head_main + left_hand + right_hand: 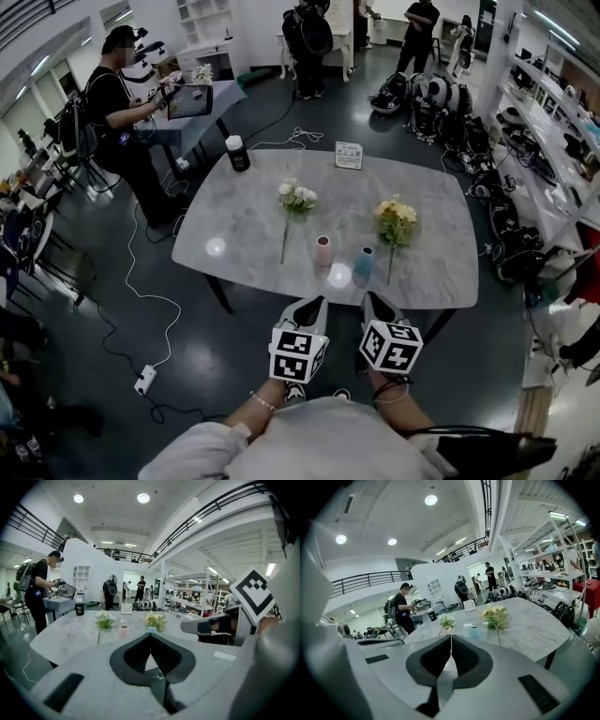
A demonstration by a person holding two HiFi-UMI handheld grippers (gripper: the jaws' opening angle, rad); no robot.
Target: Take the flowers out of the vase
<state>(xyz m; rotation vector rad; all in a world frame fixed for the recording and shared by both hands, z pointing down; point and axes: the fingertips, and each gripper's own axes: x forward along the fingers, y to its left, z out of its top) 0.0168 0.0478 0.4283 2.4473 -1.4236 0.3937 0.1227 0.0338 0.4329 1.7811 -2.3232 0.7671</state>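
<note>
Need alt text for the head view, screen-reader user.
A white flower and a yellow flower lie on a grey marble table, the white one left of a pink vase, the yellow one right of a blue vase. At the near edge the person holds the left tool and right tool, both shut and empty.

The round-cornered stone table [234, 234] is pale grey with faint white marbling. On it, the white-petalled flower bunch [296, 198] has a green stem, and the yellow-petalled flower bunch [396, 217] has green leaves. The small cylindrical vase [322, 250] is soft pink; the other small vase [364, 262] is light blue. The dark bottle [237, 153] is black with a white cap. The left gripper [314, 302] and right gripper [375, 298] are light grey with black-lined jaws, each bearing a white cube patterned with black squares. The glossy floor [187, 356] is dark grey
</note>
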